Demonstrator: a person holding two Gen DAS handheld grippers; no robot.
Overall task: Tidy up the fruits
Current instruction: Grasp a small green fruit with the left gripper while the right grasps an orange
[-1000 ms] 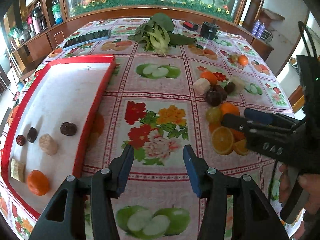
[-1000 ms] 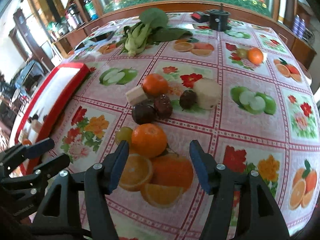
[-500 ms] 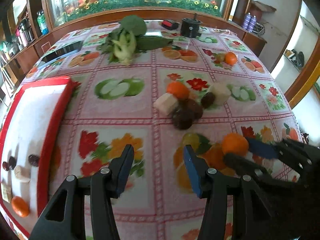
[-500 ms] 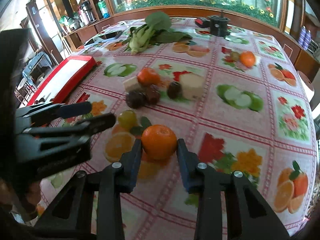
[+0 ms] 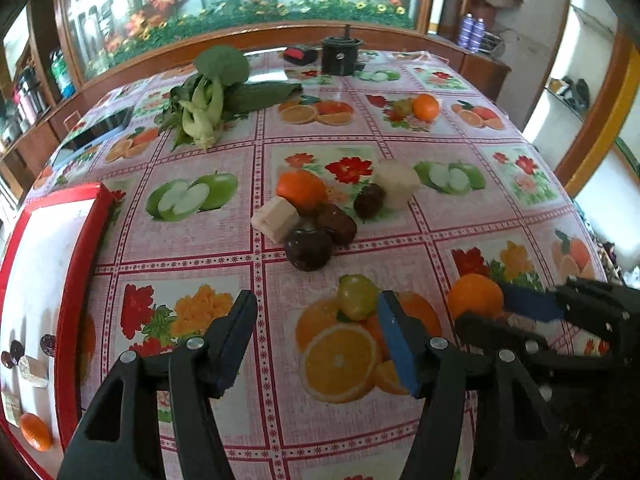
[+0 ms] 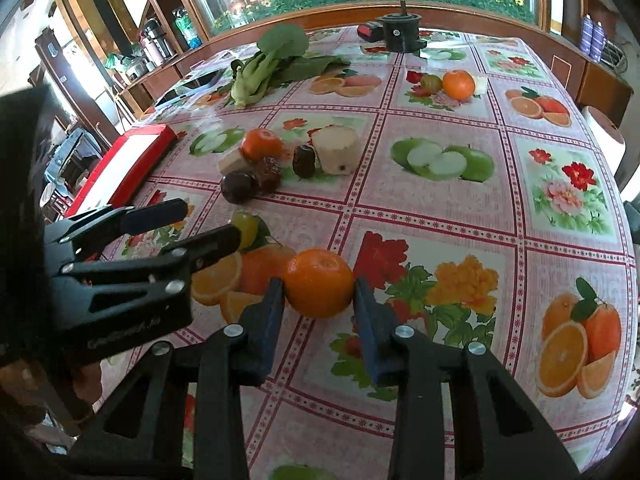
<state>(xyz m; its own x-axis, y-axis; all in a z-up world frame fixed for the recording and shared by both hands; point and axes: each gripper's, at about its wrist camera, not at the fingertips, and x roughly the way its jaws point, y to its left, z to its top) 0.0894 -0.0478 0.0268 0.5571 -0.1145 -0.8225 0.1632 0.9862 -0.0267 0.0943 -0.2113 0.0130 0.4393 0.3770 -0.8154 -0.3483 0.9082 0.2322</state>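
My right gripper (image 6: 319, 298) is shut on an orange (image 6: 319, 283), held just above the fruit-print tablecloth; the same orange (image 5: 475, 296) shows at the right of the left wrist view. My left gripper (image 5: 316, 320) stands open over the cloth with nothing between its fingers, and it shows as the left gripper (image 6: 208, 224) in the right wrist view. A small green fruit (image 5: 357, 297) lies just beyond it. Further on sits a cluster: another orange (image 5: 301, 189), a pale block (image 5: 276, 218), dark round fruits (image 5: 309, 249) and a pale chunk (image 5: 396, 182). A red-rimmed white tray (image 5: 76, 280) at the left holds several pieces.
Leafy greens (image 5: 208, 96) lie at the back of the table, with a black cylinder (image 5: 342, 55) and a red-black item (image 5: 300, 55) behind. One more orange (image 5: 425, 107) sits far right. A wooden ledge and glass cabinet close off the far side.
My right gripper closed on the orange and lifted it off toward the right. My left gripper swung right, away from the tray, toward the fruit cluster.
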